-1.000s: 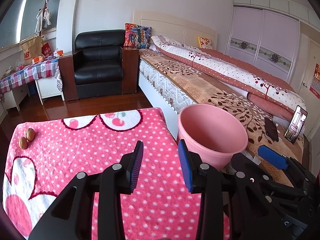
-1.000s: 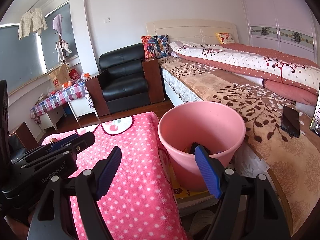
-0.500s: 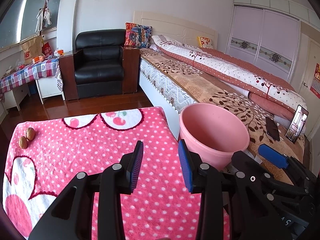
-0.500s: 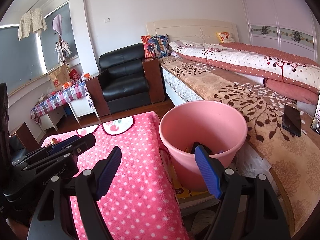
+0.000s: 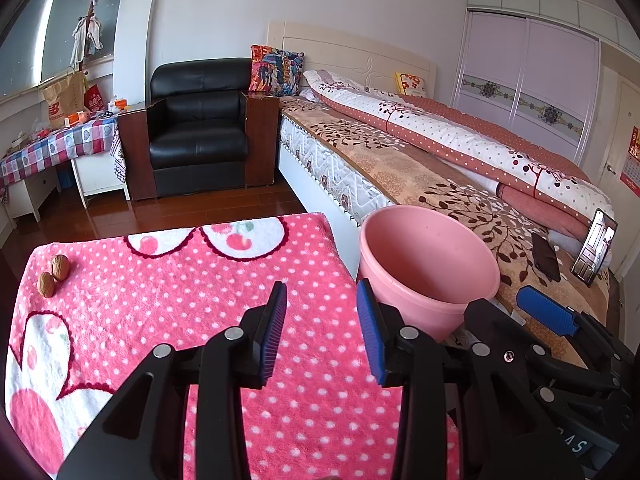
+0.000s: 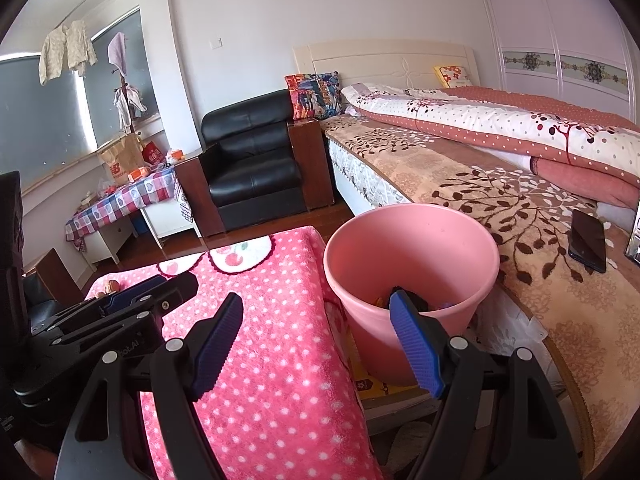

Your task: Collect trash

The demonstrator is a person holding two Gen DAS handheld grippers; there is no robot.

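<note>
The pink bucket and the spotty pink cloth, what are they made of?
The bucket looks like smooth plastic: even colour, soft sheen, thin moulded rim. The cloth looks like fluffy fleece or towelling: fuzzy, matte pile that drapes over the table edge. Which of the two is hard to tell.

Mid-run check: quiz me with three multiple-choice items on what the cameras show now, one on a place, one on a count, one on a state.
1. Where does the pink bucket stand?
A. on the armchair
B. between the polka-dot cloth and the bed
C. on the bed

2. How many walnuts lie on the cloth?
A. two
B. four
C. none

3. The left gripper is:
A. shut on a walnut
B. open, empty
C. shut on the bucket's rim

Key: B, cloth one side, bed the other; A, a pair at the far left corner; B, only cloth shows between its pads.
</note>
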